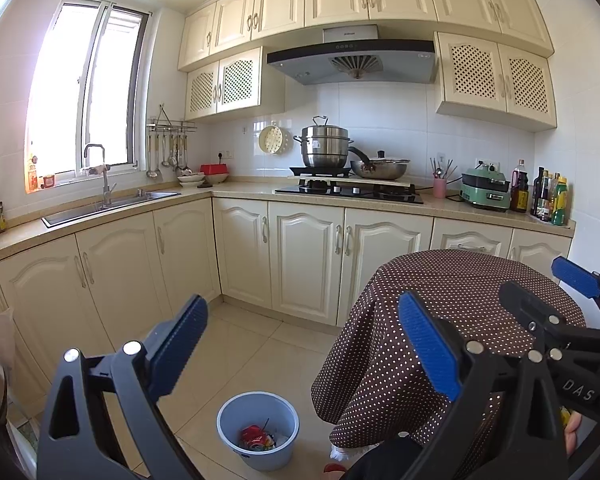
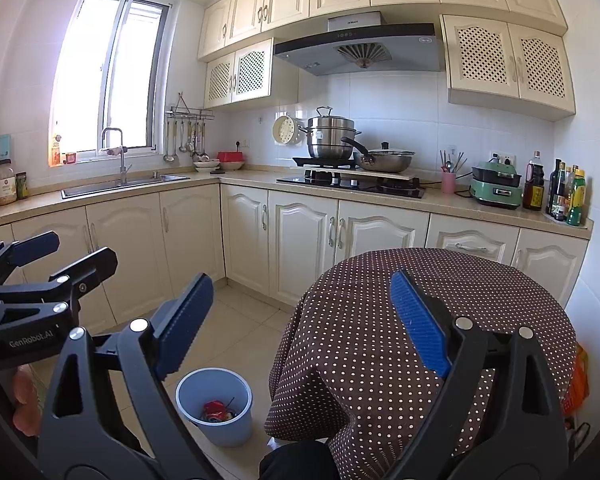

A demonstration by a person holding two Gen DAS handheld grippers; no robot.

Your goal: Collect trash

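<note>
Both your claws are spread apart and empty: the left claw (image 1: 304, 344) and the right claw (image 2: 304, 320) are held over the floor. The bin (image 1: 257, 430) stands on the floor tiles beside the dotted cloth (image 1: 452, 320), with red trash (image 1: 254, 436) lying in its bottom.

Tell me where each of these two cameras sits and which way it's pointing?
Left wrist: rides the open left gripper, facing the kitchen; the right gripper and a fingertip show at right.
Right wrist: rides the open right gripper, facing the same way; the left gripper and fingers show at left.
Shared: blue bin holding trash, dotted tablecloth, stove, sink.
</note>
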